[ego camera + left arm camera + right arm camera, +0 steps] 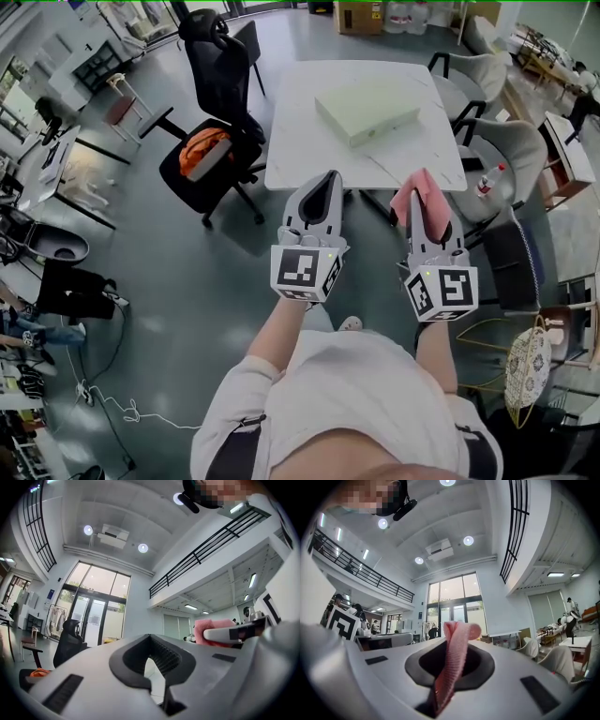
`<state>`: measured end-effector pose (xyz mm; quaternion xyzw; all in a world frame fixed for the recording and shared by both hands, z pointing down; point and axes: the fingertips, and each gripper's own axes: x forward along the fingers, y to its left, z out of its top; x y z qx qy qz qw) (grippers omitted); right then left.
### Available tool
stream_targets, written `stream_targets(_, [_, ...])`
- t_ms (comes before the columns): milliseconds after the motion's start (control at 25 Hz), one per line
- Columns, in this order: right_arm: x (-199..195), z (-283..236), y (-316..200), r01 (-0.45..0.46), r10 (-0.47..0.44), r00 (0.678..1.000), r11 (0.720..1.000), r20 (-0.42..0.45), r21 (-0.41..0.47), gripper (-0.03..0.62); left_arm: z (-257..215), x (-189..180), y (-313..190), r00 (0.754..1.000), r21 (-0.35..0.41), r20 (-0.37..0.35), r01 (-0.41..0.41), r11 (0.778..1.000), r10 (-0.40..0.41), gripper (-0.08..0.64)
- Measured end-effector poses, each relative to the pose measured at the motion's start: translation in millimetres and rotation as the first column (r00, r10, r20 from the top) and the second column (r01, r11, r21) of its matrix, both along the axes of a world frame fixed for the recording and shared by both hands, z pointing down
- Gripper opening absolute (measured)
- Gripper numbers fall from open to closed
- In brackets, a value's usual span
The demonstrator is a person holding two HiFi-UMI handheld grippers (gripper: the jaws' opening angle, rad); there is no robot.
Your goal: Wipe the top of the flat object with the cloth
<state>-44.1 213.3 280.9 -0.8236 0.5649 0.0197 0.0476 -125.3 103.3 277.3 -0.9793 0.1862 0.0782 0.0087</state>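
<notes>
A pale green flat box lies on the white table ahead of me. Both grippers are held up over the floor, short of the table's near edge and well away from the box. My right gripper is shut on a pink cloth, which stands up in a fold between the jaws. My left gripper is shut with nothing in it. The left gripper view also catches the pink cloth off to its right. Neither gripper view shows the box.
A black office chair with an orange bundle on its seat stands left of the table. Grey armchairs crowd the table's right side, with a red-capped bottle nearby. A wire-frame chair sits at my right.
</notes>
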Motion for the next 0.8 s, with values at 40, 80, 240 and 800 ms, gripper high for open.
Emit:
stream_targets(40, [4.0,1.8,-2.7,-0.001,0.001,1.000,1.000,0.006,-0.002,0.031,0.9,4.1,-2.8,1.000,-0.001,0.003,-0.001,1.000,0.001,0.014])
stream_targets(80, [7.9,3.6,-5.7,-0.003,0.003,1.000,1.000,0.011,-0.004,0.031,1.9,8.2,-5.8,1.000,-0.003,0.006,-0.003,1.000,0.003,0.014])
stream_targets(240, [20.1,5.7,-22.0,-0.008,0.008,1.000,1.000,0.012,-0.011,0.031,5.5,23.0,-23.0,1.000,-0.010,0.013,-0.012,1.000,0.012,0.014])
stream_targets(800, [62.0,15.2,-124.0,-0.122,0.123,0.992,0.992,0.023,-0.028,0.031,15.8,77.7,-131.4,0.991,-0.019,0.045,-0.125,0.992,0.125,0.015])
